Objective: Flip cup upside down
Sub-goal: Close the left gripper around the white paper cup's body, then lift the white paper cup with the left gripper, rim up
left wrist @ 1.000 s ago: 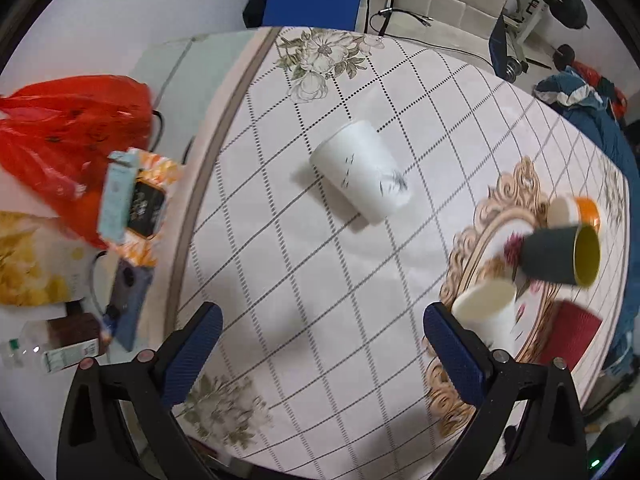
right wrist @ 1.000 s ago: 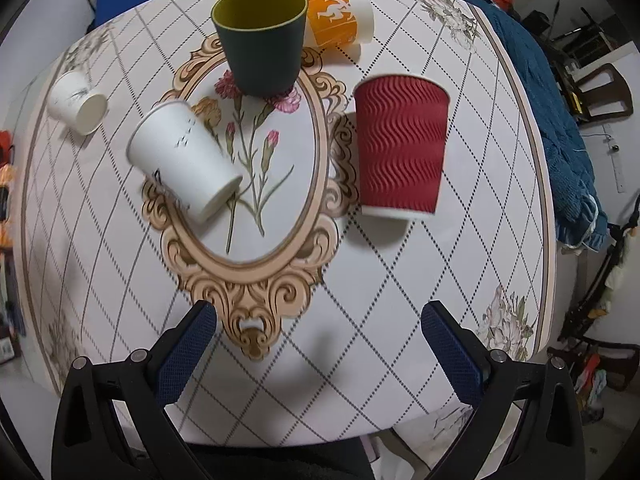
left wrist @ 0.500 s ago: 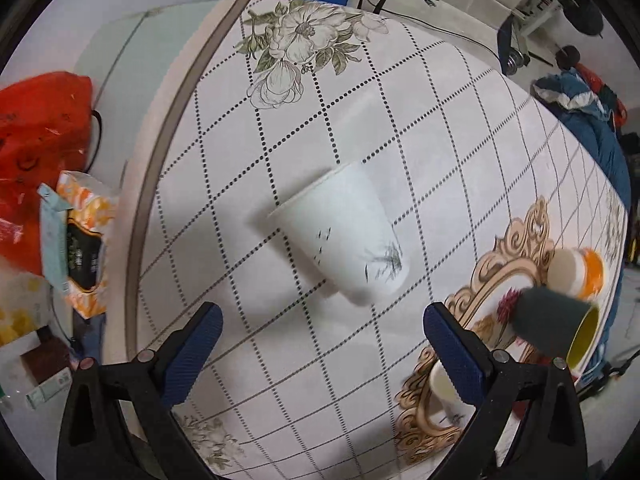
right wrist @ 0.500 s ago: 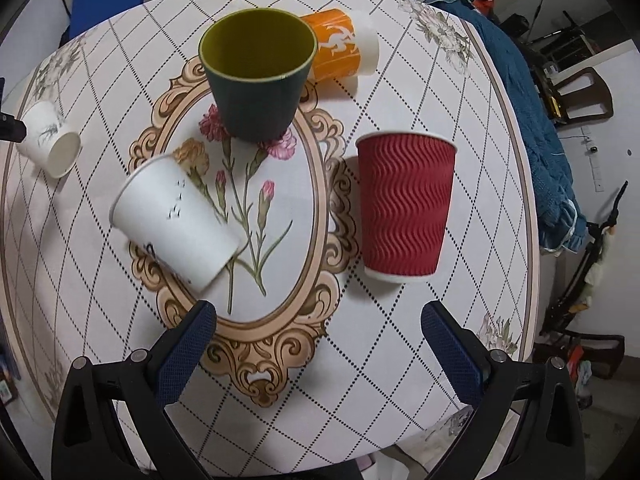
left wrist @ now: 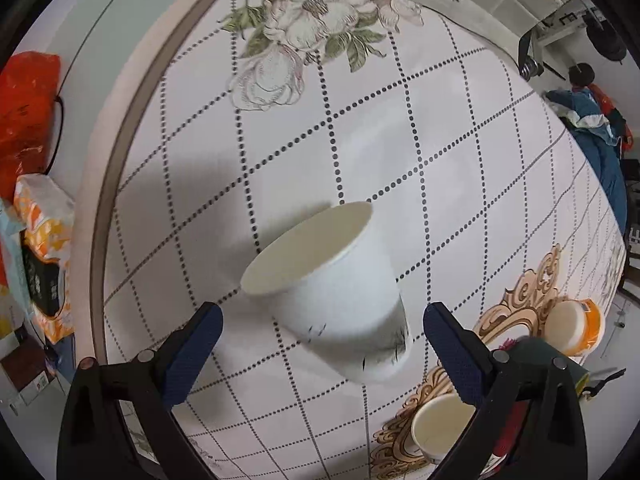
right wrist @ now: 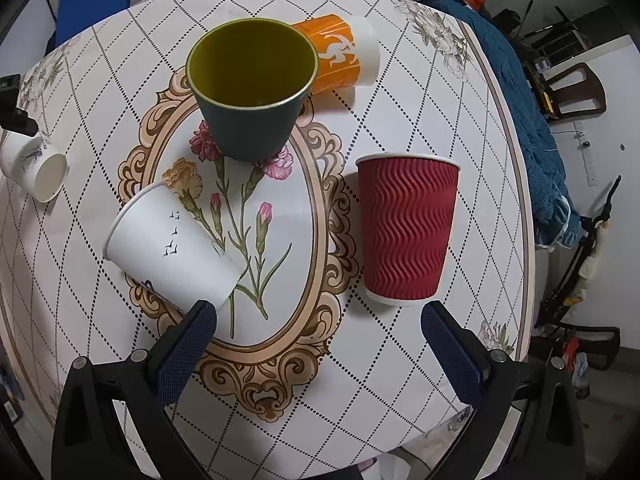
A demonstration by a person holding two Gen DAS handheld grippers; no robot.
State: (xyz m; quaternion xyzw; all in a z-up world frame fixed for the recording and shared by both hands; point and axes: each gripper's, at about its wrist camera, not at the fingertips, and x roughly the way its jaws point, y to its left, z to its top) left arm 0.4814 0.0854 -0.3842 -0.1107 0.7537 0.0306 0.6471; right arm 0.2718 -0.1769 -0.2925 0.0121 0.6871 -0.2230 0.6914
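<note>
The patterned table (left wrist: 400, 128) is seen bearing a white cup (left wrist: 340, 300) lying on its side; the cup is framed by the left gripper (left wrist: 320, 344), spread wide, ungrasped; the right gripper (right wrist: 318, 340) is likewise held released.

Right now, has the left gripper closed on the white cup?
No, the left gripper is open, its fingers apart on either side of the white cup.
</note>
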